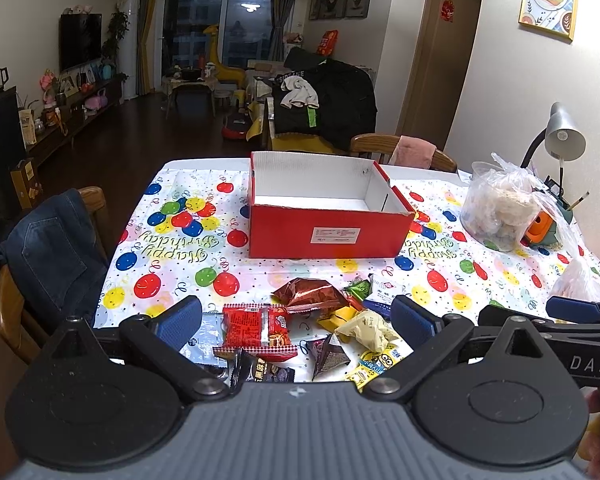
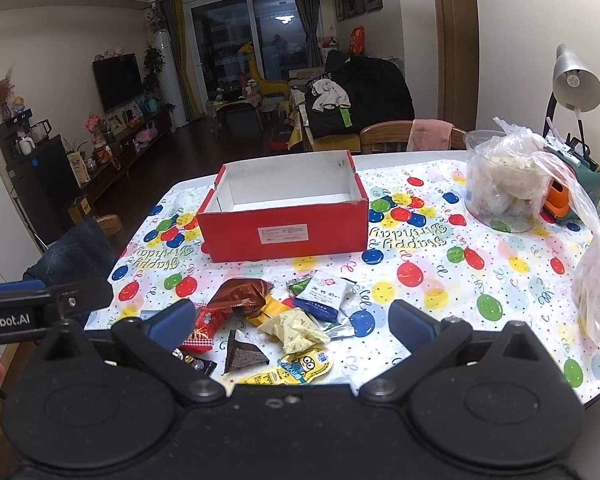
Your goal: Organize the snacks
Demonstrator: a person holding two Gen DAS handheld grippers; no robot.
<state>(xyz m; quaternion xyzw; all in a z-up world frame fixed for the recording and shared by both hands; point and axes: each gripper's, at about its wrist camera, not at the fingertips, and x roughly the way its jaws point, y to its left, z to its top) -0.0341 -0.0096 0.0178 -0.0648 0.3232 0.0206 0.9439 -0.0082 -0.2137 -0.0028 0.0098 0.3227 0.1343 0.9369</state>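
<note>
Starting on the left, a denim jacket (image 1: 48, 248) is hanging over a wooden chair (image 1: 8, 308) by the bench (image 1: 172, 216) with its balloon birthday cloth. The left gripper (image 1: 296, 322) is hovering wide open over the near edge, holding nothing, with a red packet (image 1: 258, 326) sitting between its fingers. The rest of the snack pile (image 2: 276, 320) is lying loose there too: a shiny brown bag (image 2: 242, 294), a white and blue packet (image 2: 326, 292), a yellow cartoon pouch (image 2: 296, 368). The right gripper (image 2: 290, 322) is also gaping open and empty above them. Behind the pile the red box (image 2: 284, 220) is sitting empty. Further right a plastic tub (image 2: 500, 184) is standing near a desk lamp (image 2: 576, 84).
</note>
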